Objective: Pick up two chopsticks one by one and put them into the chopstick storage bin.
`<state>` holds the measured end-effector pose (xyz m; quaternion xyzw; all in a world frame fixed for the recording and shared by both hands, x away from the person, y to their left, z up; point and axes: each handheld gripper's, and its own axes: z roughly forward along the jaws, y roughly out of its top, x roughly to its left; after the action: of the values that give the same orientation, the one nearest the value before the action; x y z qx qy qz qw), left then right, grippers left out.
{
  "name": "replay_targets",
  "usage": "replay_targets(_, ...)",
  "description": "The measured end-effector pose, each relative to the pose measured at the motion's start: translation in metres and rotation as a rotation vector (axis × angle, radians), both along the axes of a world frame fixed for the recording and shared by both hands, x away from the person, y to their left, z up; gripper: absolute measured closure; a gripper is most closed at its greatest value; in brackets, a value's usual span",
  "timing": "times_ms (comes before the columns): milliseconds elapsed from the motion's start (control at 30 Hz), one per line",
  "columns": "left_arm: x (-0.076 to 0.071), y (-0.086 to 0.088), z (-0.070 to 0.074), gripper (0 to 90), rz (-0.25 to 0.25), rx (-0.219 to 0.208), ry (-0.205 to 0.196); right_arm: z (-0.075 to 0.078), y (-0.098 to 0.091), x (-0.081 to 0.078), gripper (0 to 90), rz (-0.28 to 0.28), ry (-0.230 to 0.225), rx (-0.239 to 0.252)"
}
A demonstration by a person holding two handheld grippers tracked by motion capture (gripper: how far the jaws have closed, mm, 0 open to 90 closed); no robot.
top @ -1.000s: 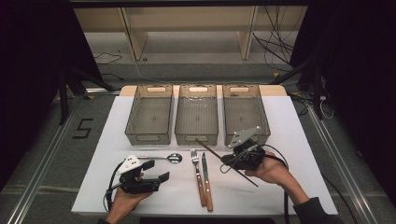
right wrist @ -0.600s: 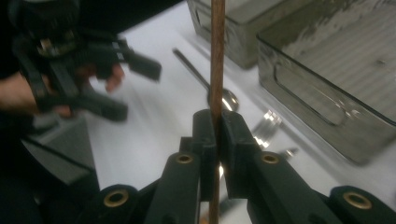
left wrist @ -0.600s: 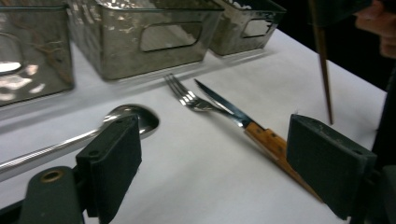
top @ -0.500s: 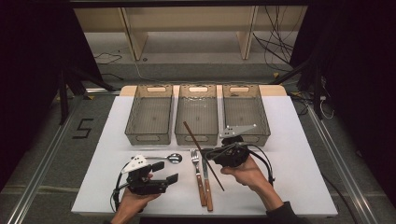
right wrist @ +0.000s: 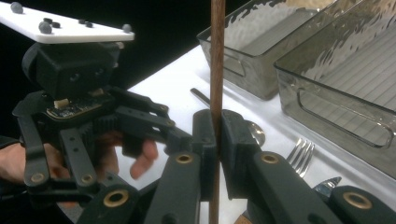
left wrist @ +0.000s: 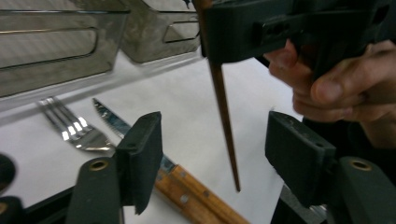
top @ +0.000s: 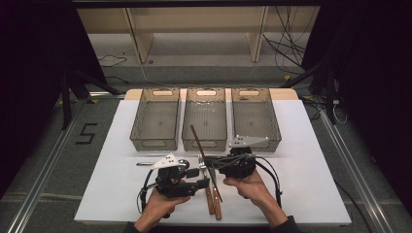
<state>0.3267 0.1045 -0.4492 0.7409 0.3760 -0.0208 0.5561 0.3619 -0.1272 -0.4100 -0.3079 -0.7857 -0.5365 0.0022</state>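
Chopstick (top: 203,158) is clamped between the jaws of the right gripper (top: 210,162), held clear of the bench (top: 311,145) near the middle of its front edge, above the knife (top: 214,194) and fork (left wrist: 77,128). Left gripper (left wrist: 212,154) jaws stand apart and have just been closing, the chopstick's tapered tip hanging between them untouched. For a clean handover, the tip is best centred between the pads, then clamped fully before the right grip is released.
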Motion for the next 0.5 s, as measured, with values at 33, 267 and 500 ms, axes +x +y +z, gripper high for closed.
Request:
replay_targets(33,0.0013,-0.0023,0.0001,39.3,-0.010,-0.008,0.004,-0.0008,0.0005,0.0002,85.2,0.004,0.002,0.007)
replay_targets(267,0.0084,-0.0089,-0.0020,59.8,-0.028,-0.040,0.055,-0.0040,0.0053,-0.0026,85.2,0.018,0.008,0.014)
replay_targets(500,0.0110,-0.0072,-0.0026,81.4,-0.004,-0.065,0.084,-0.0049,0.0070,-0.0049,85.2,0.018,0.000,0.013)
